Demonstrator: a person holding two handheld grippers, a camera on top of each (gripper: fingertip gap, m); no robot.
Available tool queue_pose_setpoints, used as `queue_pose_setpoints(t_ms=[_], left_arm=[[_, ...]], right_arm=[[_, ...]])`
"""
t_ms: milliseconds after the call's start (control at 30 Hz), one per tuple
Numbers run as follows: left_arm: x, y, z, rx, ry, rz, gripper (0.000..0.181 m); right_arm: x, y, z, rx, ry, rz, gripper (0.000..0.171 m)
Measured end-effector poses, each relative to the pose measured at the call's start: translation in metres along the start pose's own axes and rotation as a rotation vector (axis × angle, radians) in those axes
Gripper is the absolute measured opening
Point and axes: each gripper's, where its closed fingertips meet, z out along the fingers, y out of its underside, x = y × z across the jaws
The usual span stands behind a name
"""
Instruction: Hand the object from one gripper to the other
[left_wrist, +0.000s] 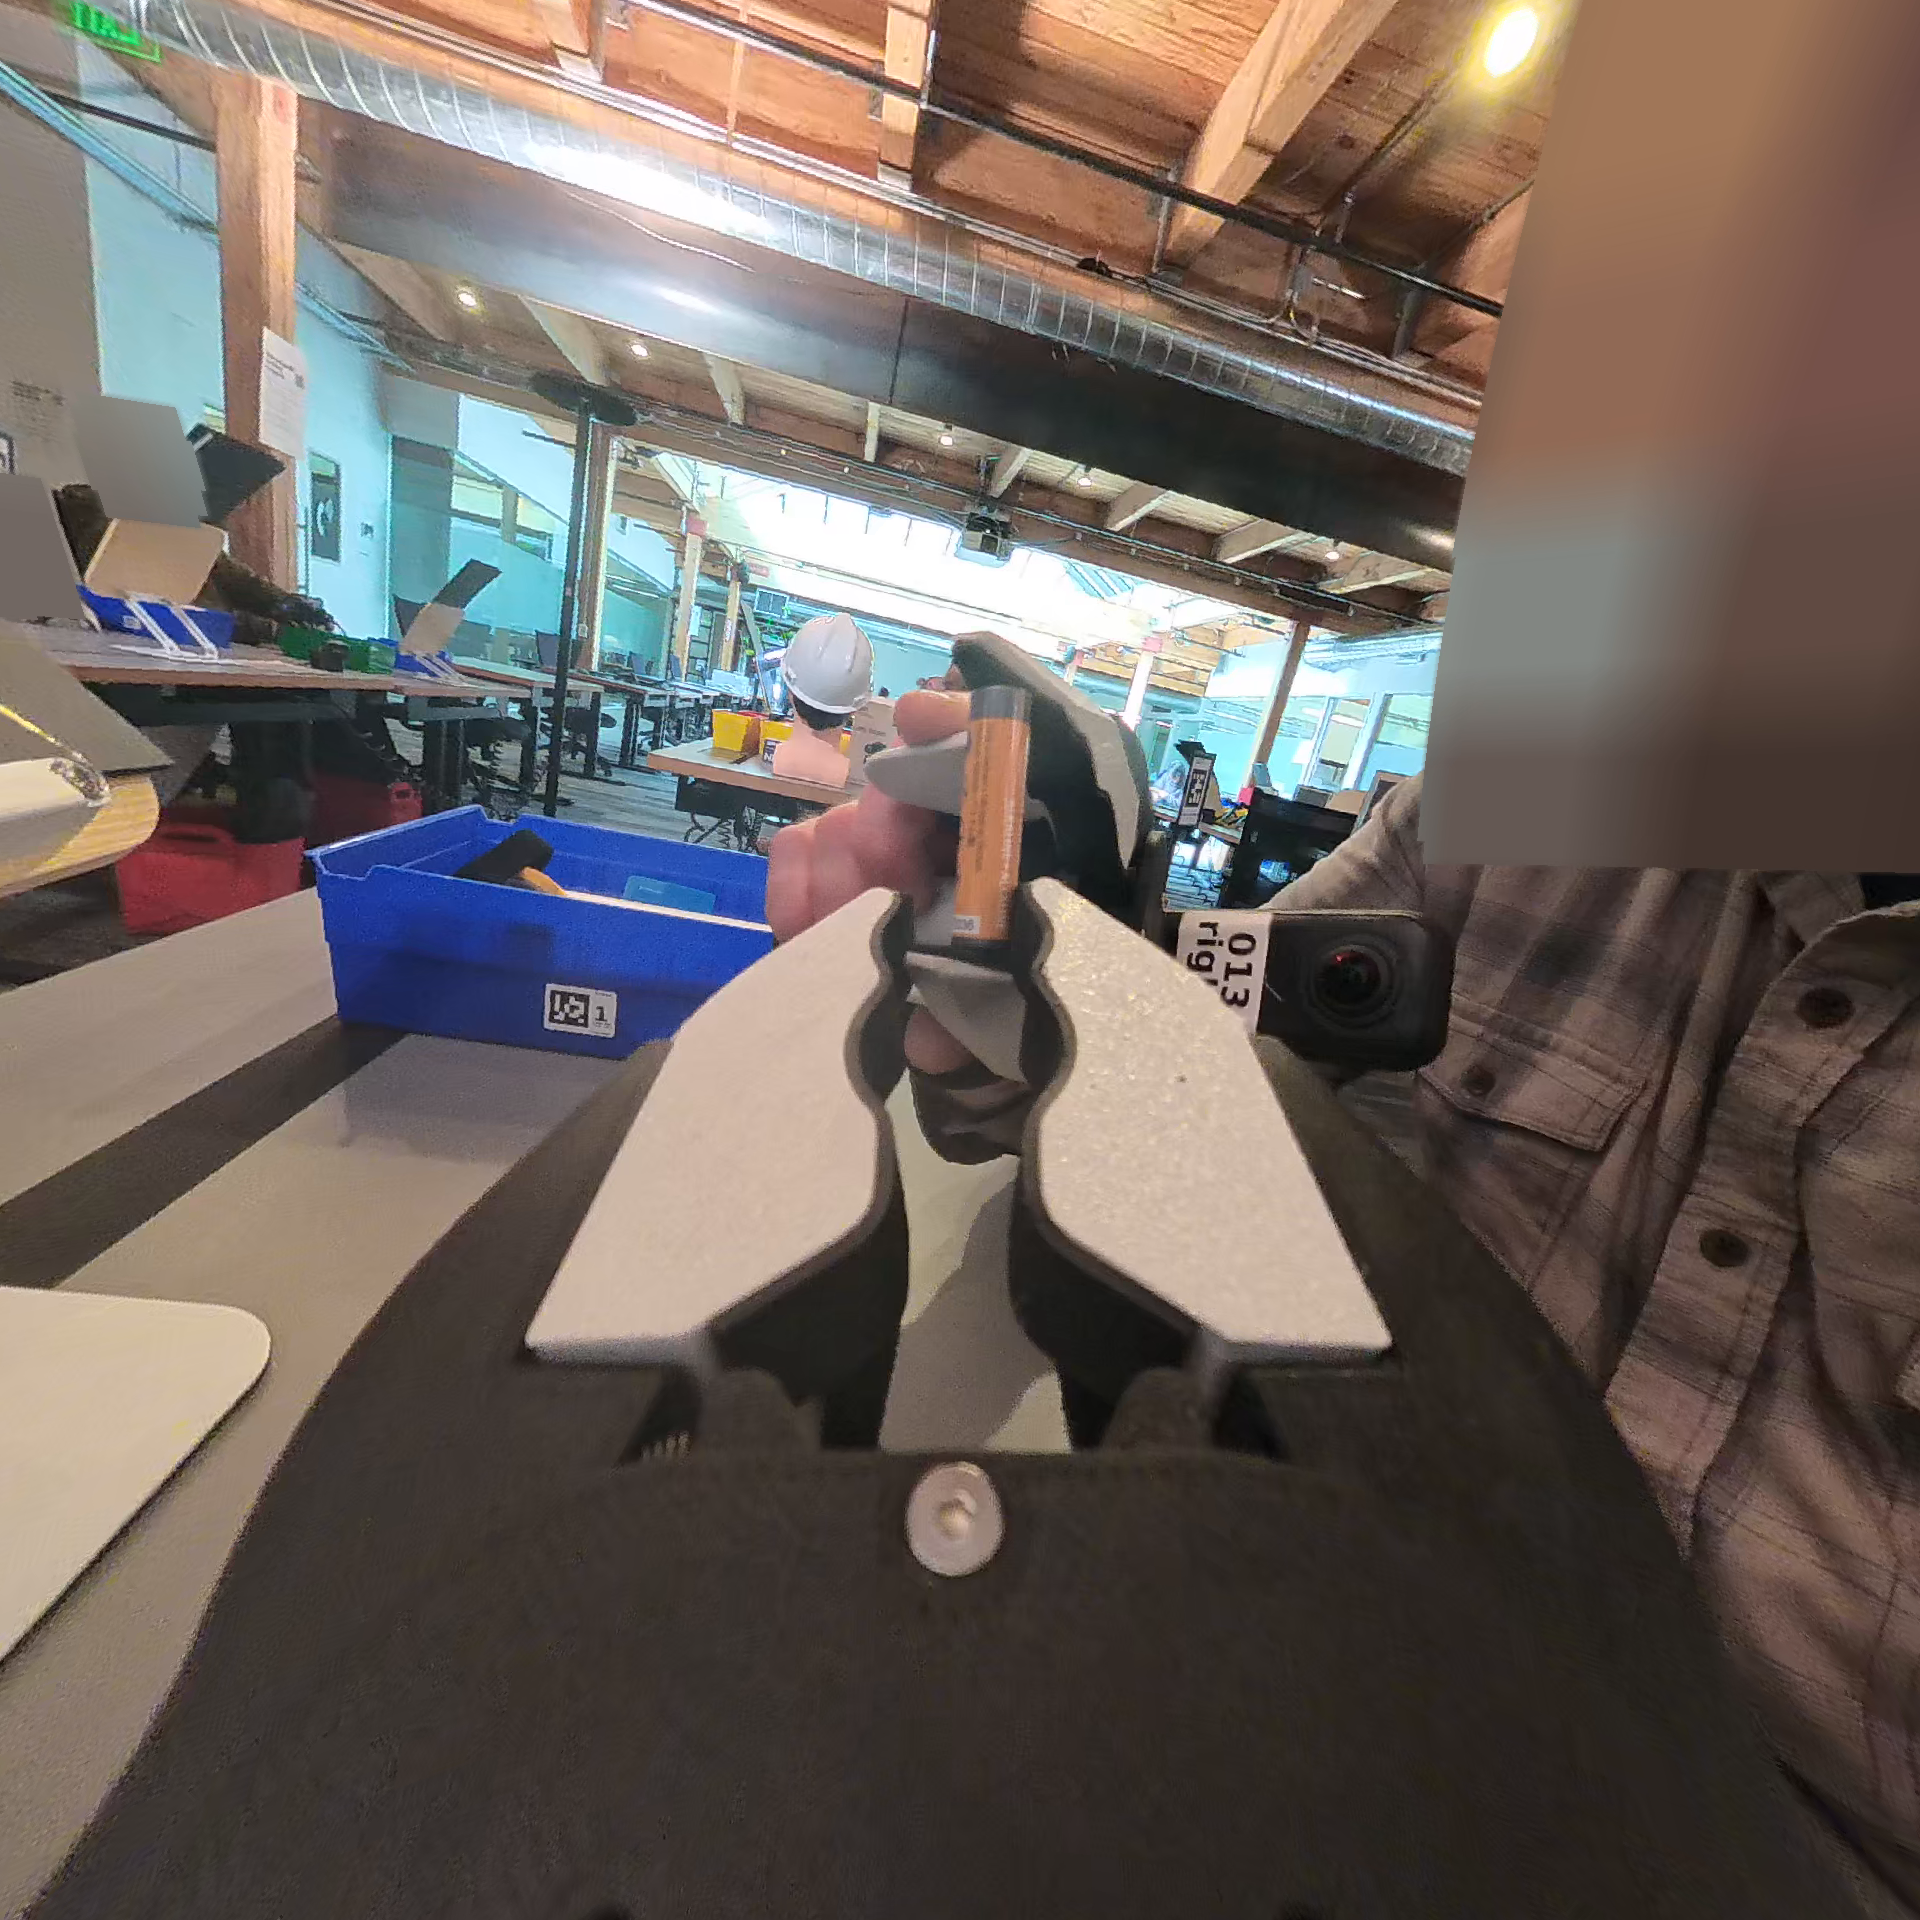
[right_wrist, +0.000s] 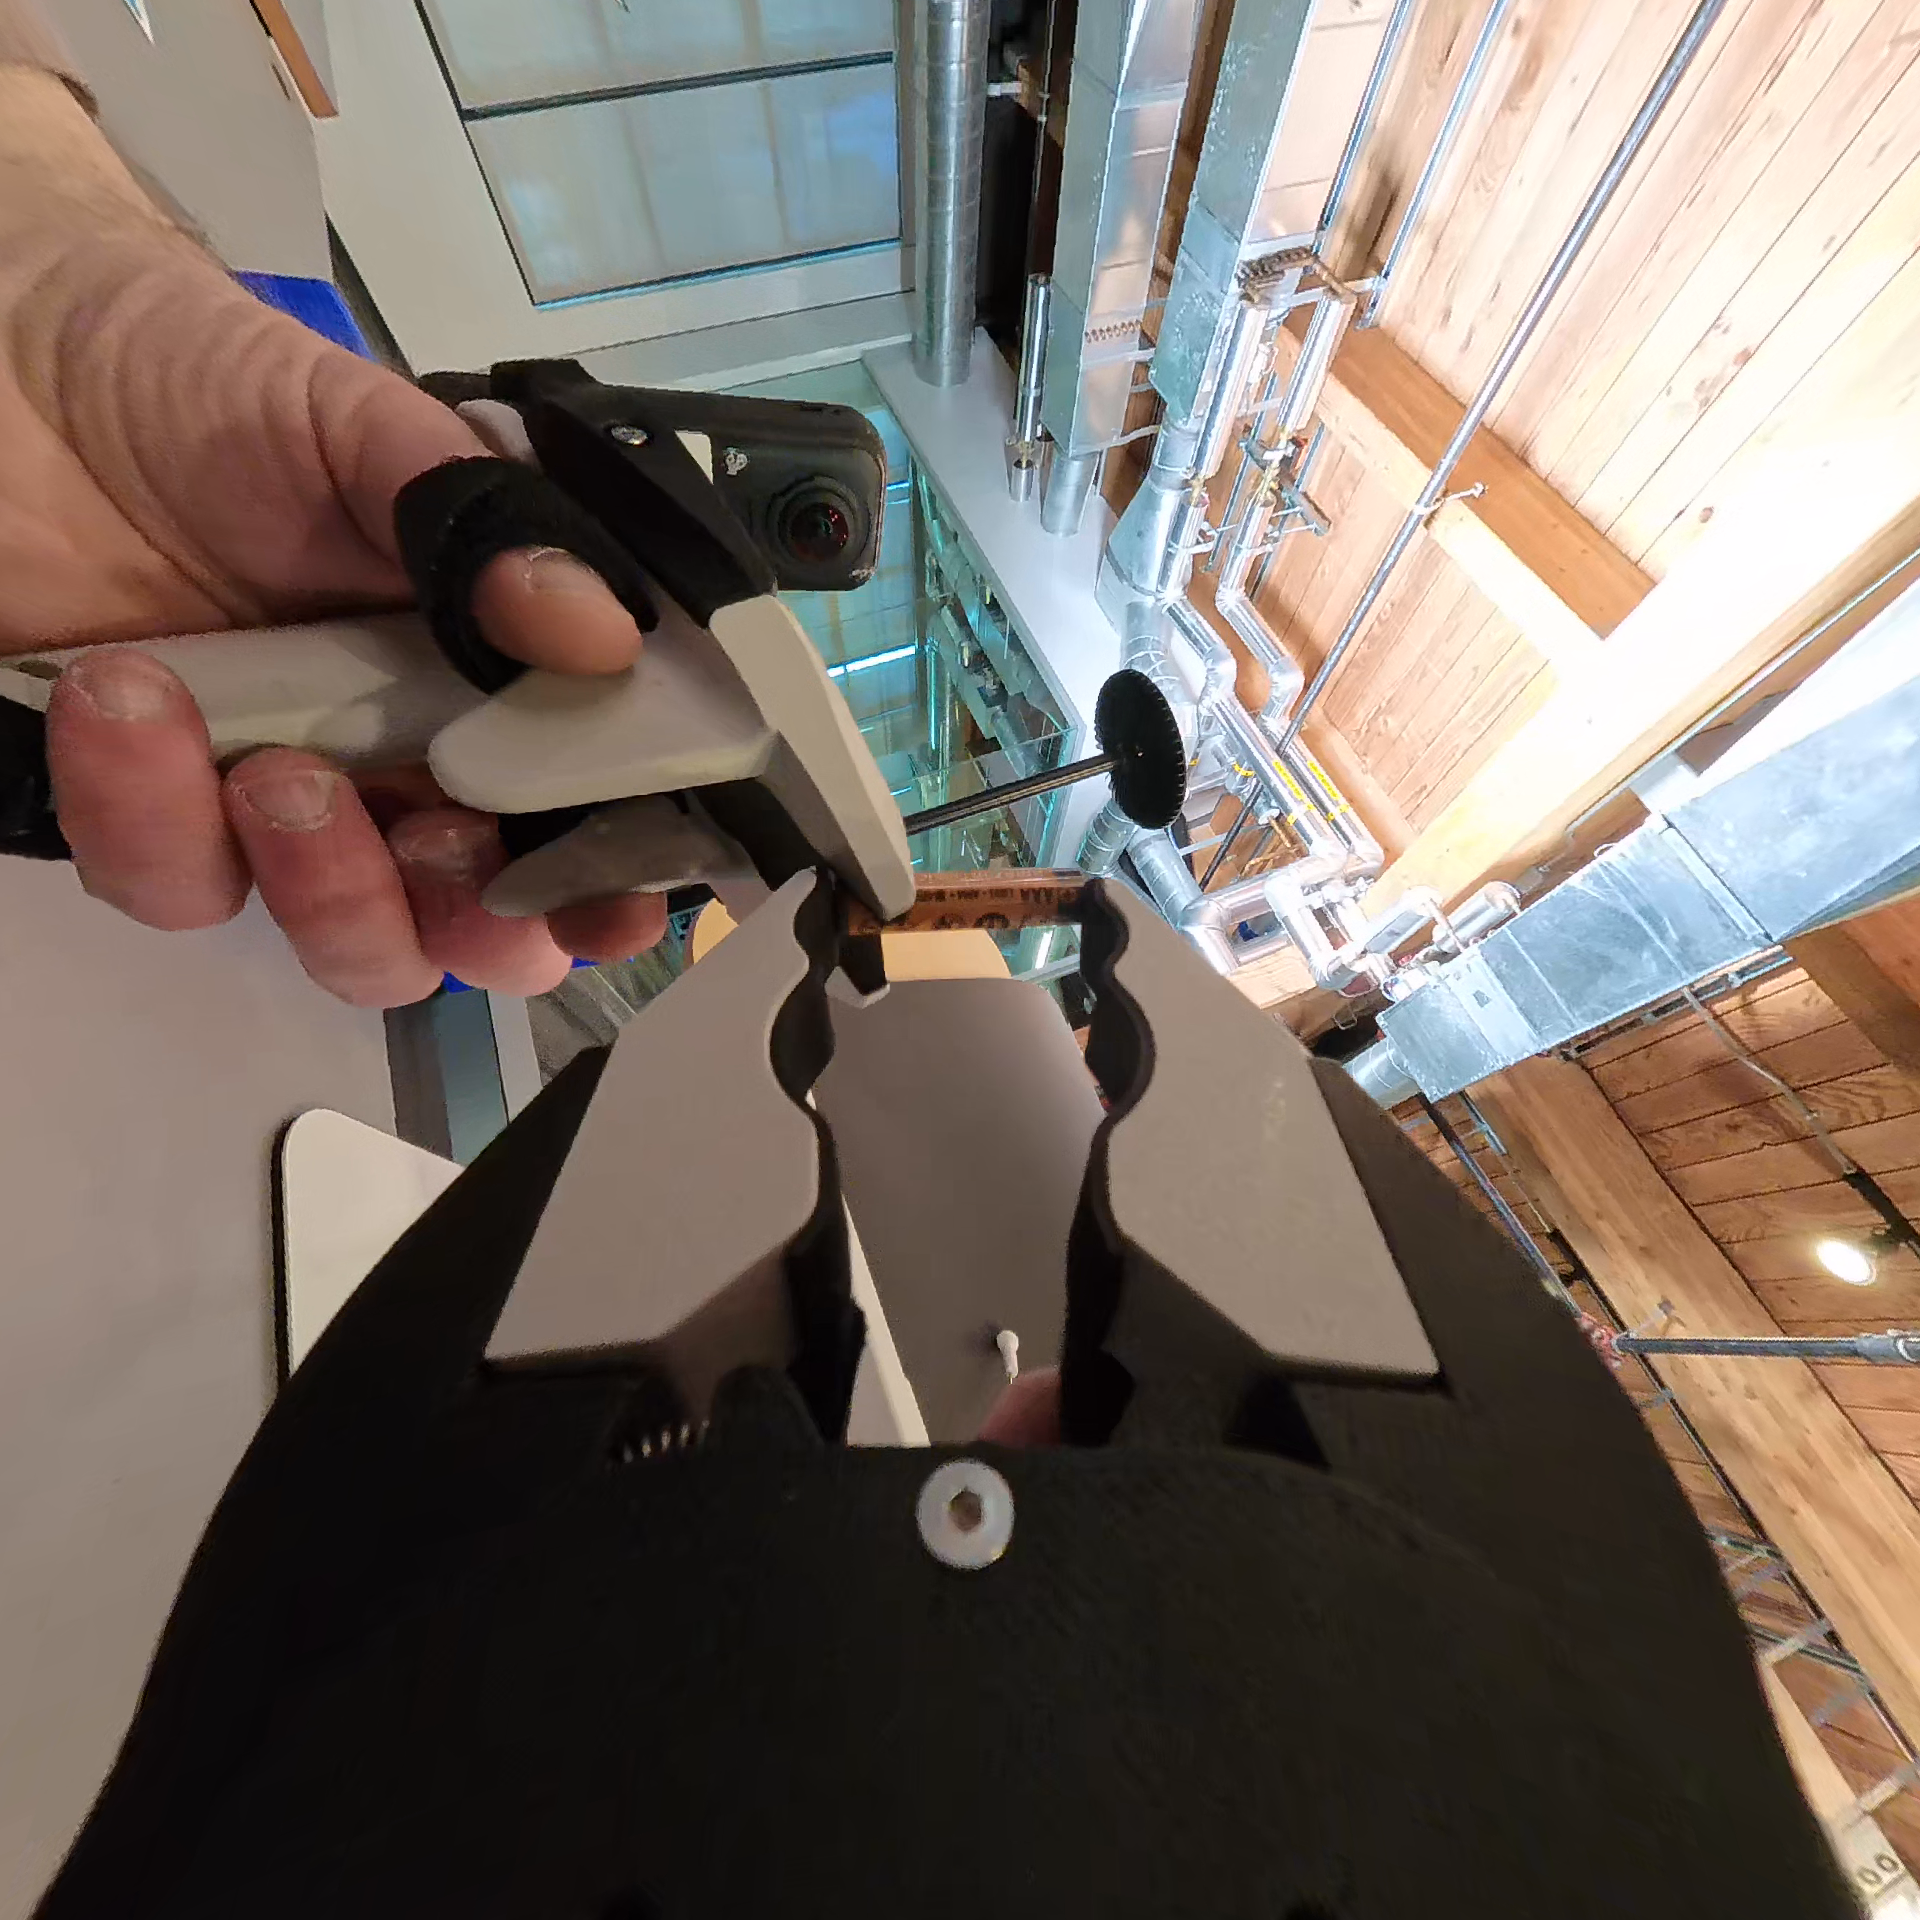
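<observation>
Right wrist view | left gripper (right_wrist: 873, 935) pinching battery (right_wrist: 997, 899) end | right gripper (right_wrist: 951, 904) tips flanking both ends, grip unclear | confirm clamp before releasing

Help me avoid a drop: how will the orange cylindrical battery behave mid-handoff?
The orange cylindrical battery looks rigid, so it should not bend under the fingers. Its smooth round casing probably slips or pivots easily, especially with the right gripper pinching it end to end. If dropped, it would likely roll.
</observation>
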Motion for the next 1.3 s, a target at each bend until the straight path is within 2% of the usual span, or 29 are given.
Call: queue_pose_setpoints(t_ms=[167,233,300,367,500,600,700,800,900,1000,1100,1200,1300], left_arm=[[0.004,0.01,-0.002,-0.106,0.01,0.068,0.013],[0.003,0.02,-0.002,-0.197,0.003,0.103,0.013],[0.006,0.021,-0.001,-0.209,0.01,0.111,0.013],[0.007,0.018,0.0,-0.187,0.019,0.1,0.013],[0.008,0.013,-0.002,-0.179,0.016,0.107,0.013],[0.007,0.014,-0.003,-0.189,0.012,0.103,0.013],[0.002,0.018,-0.002,-0.201,-0.018,0.108,0.015],[-0.016,0.015,-0.011,-0.196,-0.109,0.106,0.026],[-0.052,0.013,-0.035,-0.255,-0.305,0.158,0.031],[-0.081,0.033,-0.053,-0.442,-0.48,0.243,0.035],[-0.107,0.069,-0.056,-0.641,-0.592,0.297,0.044],[-0.127,0.123,-0.044,-0.793,-0.613,0.166,0.066],[-0.144,0.164,-0.03,-0.918,-0.645,0.178,0.079]], right_arm=[[-0.006,-0.006,-0.004,0.073,-0.071,-0.024,0.045],[-0.01,-0.005,-0.006,0.087,-0.151,-0.002,0.054],[-0.011,-0.006,-0.008,0.093,-0.183,0.003,0.058],[-0.013,-0.009,-0.009,0.091,-0.183,-0.035,0.048],[-0.026,-0.011,-0.008,0.093,-0.211,-0.019,0.013],[-0.031,-0.01,-0.008,0.085,-0.237,-0.002,0.007],[-0.034,-0.005,-0.011,0.081,-0.304,0.019,0.009],[-0.024,0.015,-0.014,0.031,-0.325,0.082,0.013],[-0.006,0.039,-0.015,-0.028,-0.3,0.141,0.012],[-0.005,0.066,-0.02,-0.113,-0.348,0.144,0.012],[-0.007,0.097,-0.023,-0.203,-0.364,0.163,0.015],[-0.009,0.114,-0.027,-0.241,-0.375,0.187,0.016],[-0.009,0.117,-0.028,-0.25,-0.381,0.181,0.016]])
